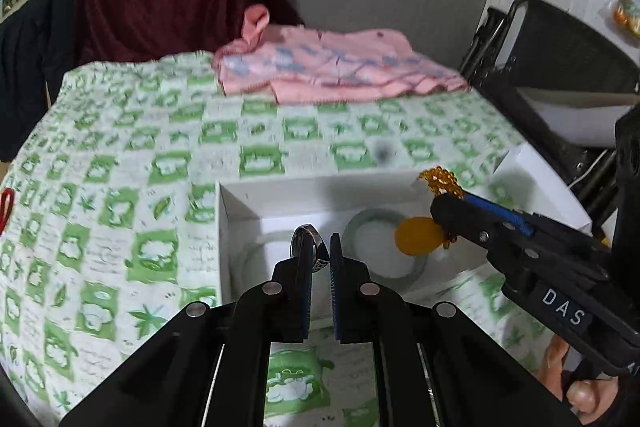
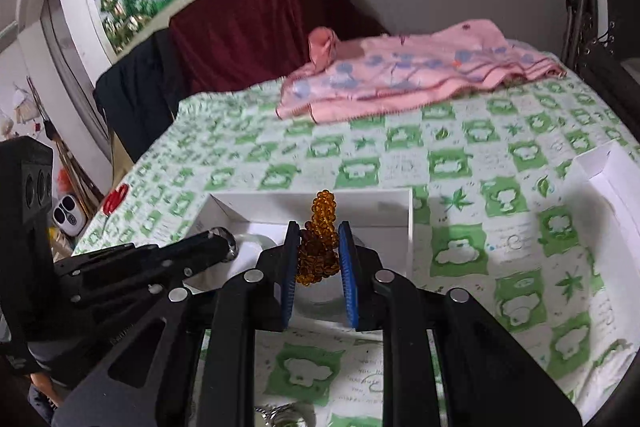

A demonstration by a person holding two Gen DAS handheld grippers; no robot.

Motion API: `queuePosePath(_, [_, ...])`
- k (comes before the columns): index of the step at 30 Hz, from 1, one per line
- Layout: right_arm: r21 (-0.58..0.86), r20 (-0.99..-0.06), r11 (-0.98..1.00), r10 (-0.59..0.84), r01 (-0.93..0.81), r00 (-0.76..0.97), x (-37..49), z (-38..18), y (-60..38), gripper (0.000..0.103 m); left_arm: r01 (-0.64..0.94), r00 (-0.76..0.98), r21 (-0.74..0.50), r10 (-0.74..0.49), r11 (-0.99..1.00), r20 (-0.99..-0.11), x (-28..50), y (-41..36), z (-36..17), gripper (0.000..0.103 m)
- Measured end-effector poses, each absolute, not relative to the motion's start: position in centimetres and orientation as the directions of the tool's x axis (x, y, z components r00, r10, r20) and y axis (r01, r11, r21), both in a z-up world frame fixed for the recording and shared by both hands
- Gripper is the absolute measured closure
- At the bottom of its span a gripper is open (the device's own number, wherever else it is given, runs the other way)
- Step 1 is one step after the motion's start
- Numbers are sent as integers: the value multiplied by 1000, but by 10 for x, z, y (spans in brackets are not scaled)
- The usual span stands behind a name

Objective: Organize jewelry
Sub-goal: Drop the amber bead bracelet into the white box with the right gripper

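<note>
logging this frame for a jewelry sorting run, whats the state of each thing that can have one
left gripper: shut on silver ring, over the white box
right gripper: shut on amber bead bracelet, bunched between the fingers, over the white box
white box: open, lid off
pale bangle: lying flat inside the white box
box lid: off, lying open side up to the right
pink cloth: folded at the bed's far end

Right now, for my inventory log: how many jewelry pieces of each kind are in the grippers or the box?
Ring: 1
Bead strand: 1
Bangles: 2
Total: 4
</note>
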State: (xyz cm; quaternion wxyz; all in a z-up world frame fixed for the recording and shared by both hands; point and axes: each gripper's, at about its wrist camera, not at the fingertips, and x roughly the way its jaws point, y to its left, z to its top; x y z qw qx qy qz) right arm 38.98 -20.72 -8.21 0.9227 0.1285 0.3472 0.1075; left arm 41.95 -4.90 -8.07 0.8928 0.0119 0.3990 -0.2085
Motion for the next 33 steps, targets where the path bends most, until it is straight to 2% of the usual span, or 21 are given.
queuePosePath(2, [325,-621,939,299,-110,724,395,-88,-207,82,381,582,-152,-364,912,-727,423,-49,-87,94])
queuePosePath(4, [338,-611,935,302,-104,732,395,-90,-212,72,376,574,-170,-372,911,-730,425,-47,-91,94])
queuePosePath(5, [345,-602,933,304,-103,738,393,-88,-213,70,374,578,-177,-378,911,-723,424,-46,-91,93])
queuePosePath(8, [353,-574,929,306,-108,760,387,-81,-217,69,381,581,-199,-401,903,-708,422,-42,-86,89])
queuePosePath(9, [352,-563,930,304,-110,768,384,-78,-217,69,381,589,-200,-403,903,-700,421,-42,-84,76])
queuePosePath(10, [351,-556,930,303,-111,774,382,-76,-217,68,376,604,-194,-398,906,-691,418,-40,-81,58])
queuePosePath(11, [349,-550,930,301,-113,779,380,-74,-218,68,369,624,-185,-391,911,-677,416,-39,-78,52])
queuePosePath(14, [332,-532,937,278,-106,800,373,-68,-219,55,371,648,-175,-389,912,-655,409,-37,-69,47])
queuePosePath(16, [313,-517,945,251,-92,819,367,-65,-221,44,362,660,-172,-382,916,-646,406,-33,-67,38])
queuePosePath(19, [301,-507,950,232,-81,830,361,-61,-223,41,339,675,-169,-364,926,-641,403,-26,-65,29])
queuePosePath(25, [318,-486,946,226,-70,844,336,-61,-232,35,271,688,-194,-331,943,-646,390,0,-67,20])
queuePosePath(33, [310,-507,949,216,-57,834,296,-77,-235,35,193,670,-221,-293,956,-682,351,48,-82,19])
